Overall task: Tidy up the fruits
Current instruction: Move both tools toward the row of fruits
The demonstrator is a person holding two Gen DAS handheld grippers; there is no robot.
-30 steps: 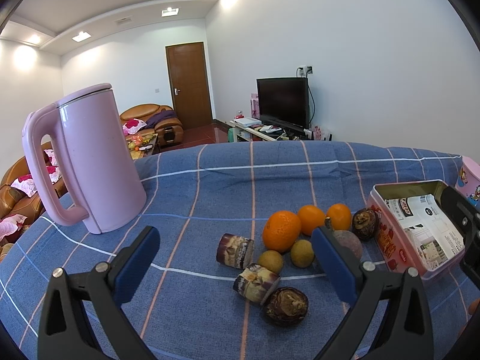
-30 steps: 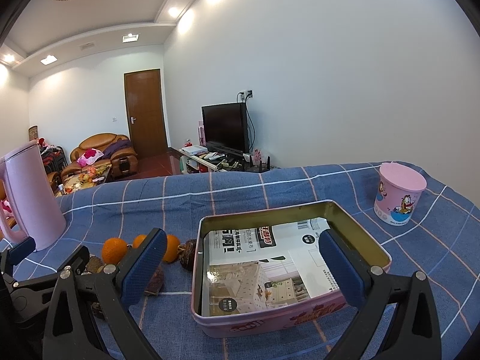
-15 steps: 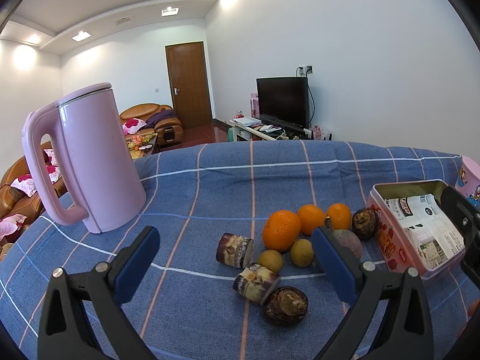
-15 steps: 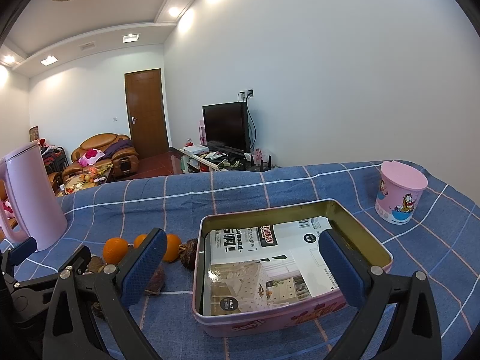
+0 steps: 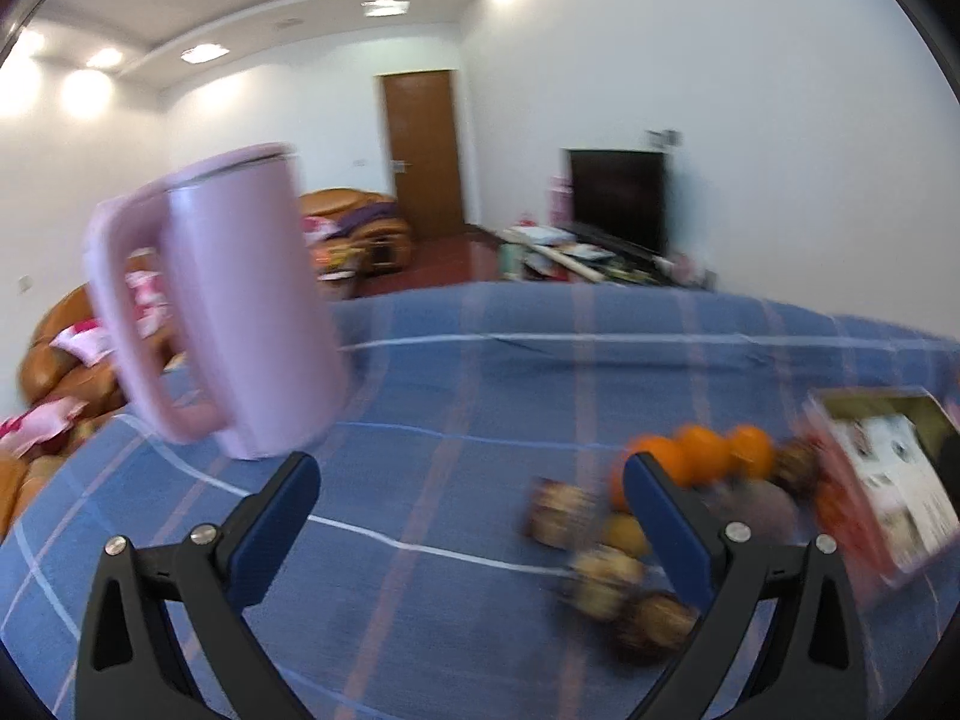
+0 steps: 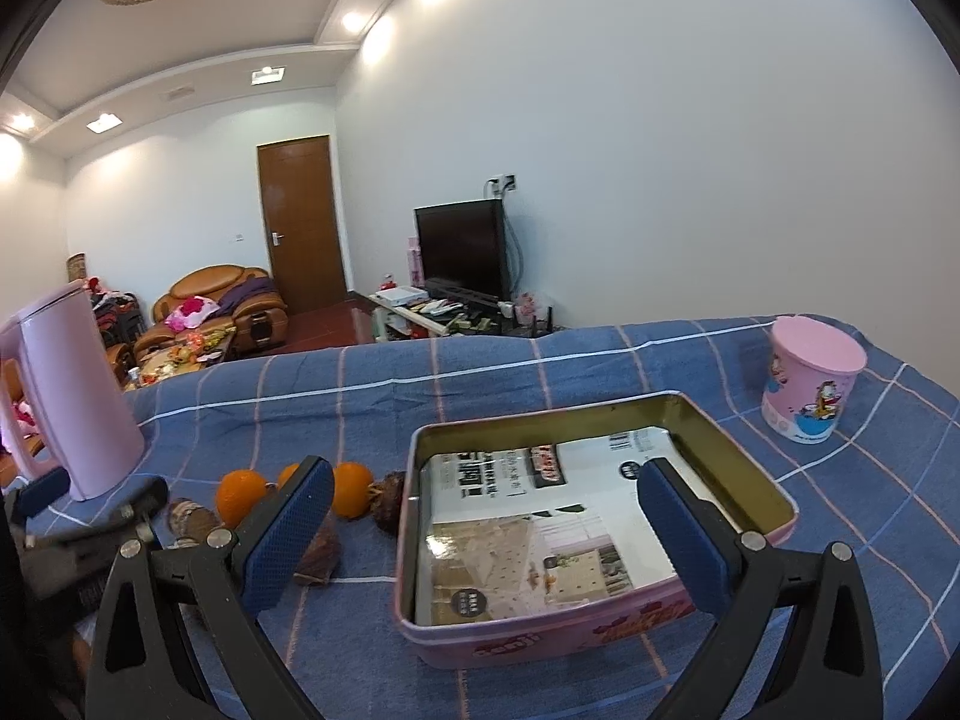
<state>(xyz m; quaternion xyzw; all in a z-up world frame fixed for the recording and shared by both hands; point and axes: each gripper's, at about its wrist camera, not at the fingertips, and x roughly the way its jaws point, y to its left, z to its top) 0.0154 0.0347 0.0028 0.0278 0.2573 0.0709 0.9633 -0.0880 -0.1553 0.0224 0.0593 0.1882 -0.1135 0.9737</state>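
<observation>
Several fruits lie in a cluster on the blue checked cloth: oranges (image 5: pixel 708 456), small yellow fruits (image 5: pixel 624 531) and brown pieces (image 5: pixel 654 621), blurred in the left wrist view. The oranges also show in the right wrist view (image 6: pixel 351 489). A pink tin tray (image 6: pixel 600 639) lined with printed paper stands right of the fruit, with nothing else in it. My left gripper (image 5: pixel 471 525) is open and empty, left of the cluster. My right gripper (image 6: pixel 486 531) is open and empty, just before the tray's near wall.
A tall pink kettle (image 5: pixel 240 312) stands at the left of the table, also in the right wrist view (image 6: pixel 66 396). A pink cartoon cup (image 6: pixel 810 387) stands at the far right. Behind the table are sofas, a door and a TV.
The left gripper has swung left and tilted, so the fruit and tray slid to the right of its view with motion blur. The right gripper has shifted only slightly.
</observation>
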